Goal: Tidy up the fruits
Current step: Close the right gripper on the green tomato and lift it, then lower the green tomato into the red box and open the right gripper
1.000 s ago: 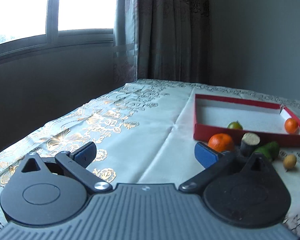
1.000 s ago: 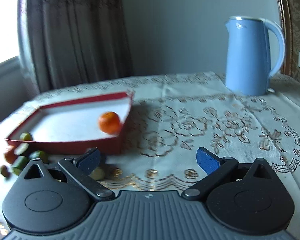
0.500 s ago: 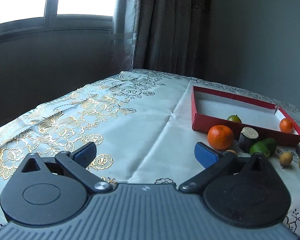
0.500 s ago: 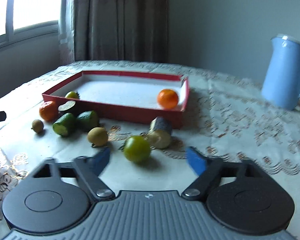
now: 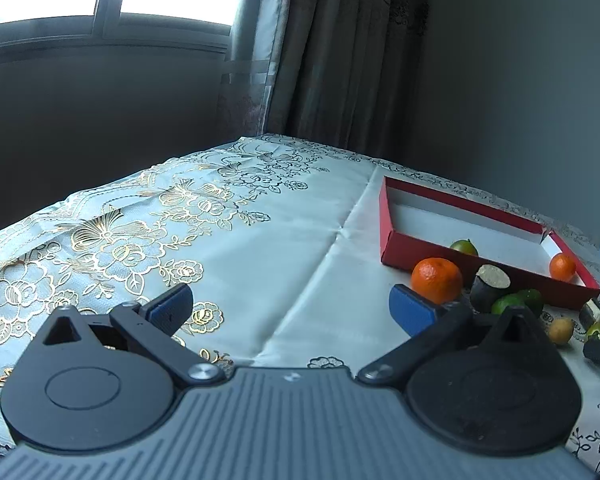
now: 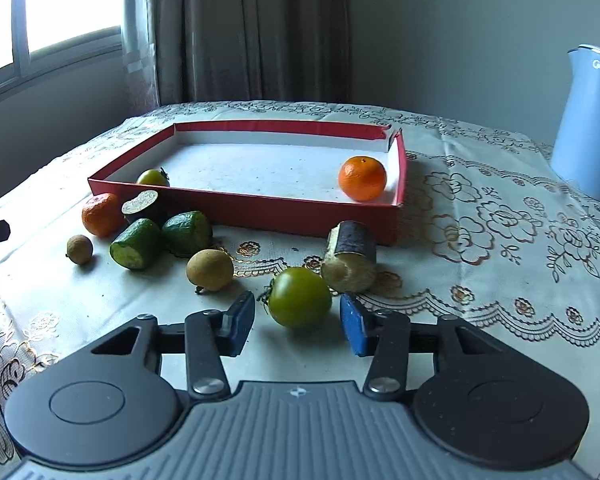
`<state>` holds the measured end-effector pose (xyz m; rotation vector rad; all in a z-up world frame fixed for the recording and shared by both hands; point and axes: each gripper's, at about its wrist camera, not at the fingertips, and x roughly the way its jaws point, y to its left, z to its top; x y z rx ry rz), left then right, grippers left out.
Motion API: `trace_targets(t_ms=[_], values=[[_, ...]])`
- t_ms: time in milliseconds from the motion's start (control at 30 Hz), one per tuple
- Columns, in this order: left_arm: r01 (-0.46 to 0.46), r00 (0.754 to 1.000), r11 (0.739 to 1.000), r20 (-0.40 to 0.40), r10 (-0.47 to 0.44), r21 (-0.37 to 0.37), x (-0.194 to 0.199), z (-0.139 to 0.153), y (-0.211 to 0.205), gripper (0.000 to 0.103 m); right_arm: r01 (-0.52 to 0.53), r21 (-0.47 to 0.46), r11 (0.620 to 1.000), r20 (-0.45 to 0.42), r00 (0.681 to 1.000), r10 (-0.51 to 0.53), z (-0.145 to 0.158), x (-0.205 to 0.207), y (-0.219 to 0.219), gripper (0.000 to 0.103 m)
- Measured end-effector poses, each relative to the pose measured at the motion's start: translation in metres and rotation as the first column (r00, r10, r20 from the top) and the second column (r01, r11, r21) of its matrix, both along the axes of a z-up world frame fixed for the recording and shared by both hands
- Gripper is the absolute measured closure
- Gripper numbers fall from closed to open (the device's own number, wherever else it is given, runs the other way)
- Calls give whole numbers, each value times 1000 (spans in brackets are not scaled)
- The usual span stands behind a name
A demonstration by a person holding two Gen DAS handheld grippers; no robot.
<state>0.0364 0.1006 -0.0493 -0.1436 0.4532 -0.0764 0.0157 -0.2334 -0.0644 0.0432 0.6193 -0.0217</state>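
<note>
A red tray [image 6: 244, 208] with a white floor holds an orange [image 6: 361, 178] and a small green fruit [image 6: 152, 178]. Loose on the cloth in front lie another orange [image 6: 102, 214], two green cut pieces [image 6: 136, 244], two brown round fruits [image 6: 210, 270], two dark-skinned cut pieces [image 6: 351, 258] and a green tomato [image 6: 300, 298]. My right gripper [image 6: 296, 312] has its jaws closing on either side of the green tomato, a small gap still showing at each pad. My left gripper [image 5: 292, 309] stands open over bare cloth, left of the orange [image 5: 437, 280] and the tray [image 5: 383, 236].
A blue kettle [image 6: 587, 120] stands at the right on the floral tablecloth [image 6: 499, 220]. Curtains and a window are behind the table. The table's left edge drops off near the window wall. Patterned cloth [image 5: 180, 220] stretches left of the tray.
The right gripper swung left from the kettle side to the loose fruit, came down close to the green tomato, and its jaws narrowed around it. The left gripper stayed open, its view rolled slightly.
</note>
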Motion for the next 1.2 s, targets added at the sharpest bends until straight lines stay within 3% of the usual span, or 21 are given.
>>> trace_targets(t_ms=[300, 533, 700, 867, 1200], values=[[0, 1000, 1000, -16, 0, -12, 3, -1, 1, 0, -5, 24, 1000, 6, 1000, 5, 0, 2, -1, 66], [-16, 999, 1000, -40, 17, 23, 6, -1, -5, 0, -24, 10, 1000, 112, 993, 22, 25, -9, 5, 67], [-38, 997, 997, -65, 42, 65, 8, -2, -9, 0, -9, -38, 999, 172, 985, 15, 50, 14, 4, 67], [-45, 996, 994, -67, 52, 98, 7, -3, -12, 0, 25, -12, 1000, 139, 990, -23, 54, 57, -9, 67], [-47, 996, 991, -63, 55, 121, 7, -2, -15, 0, 53, -27, 998, 31, 998, -52, 24, 106, -17, 67]])
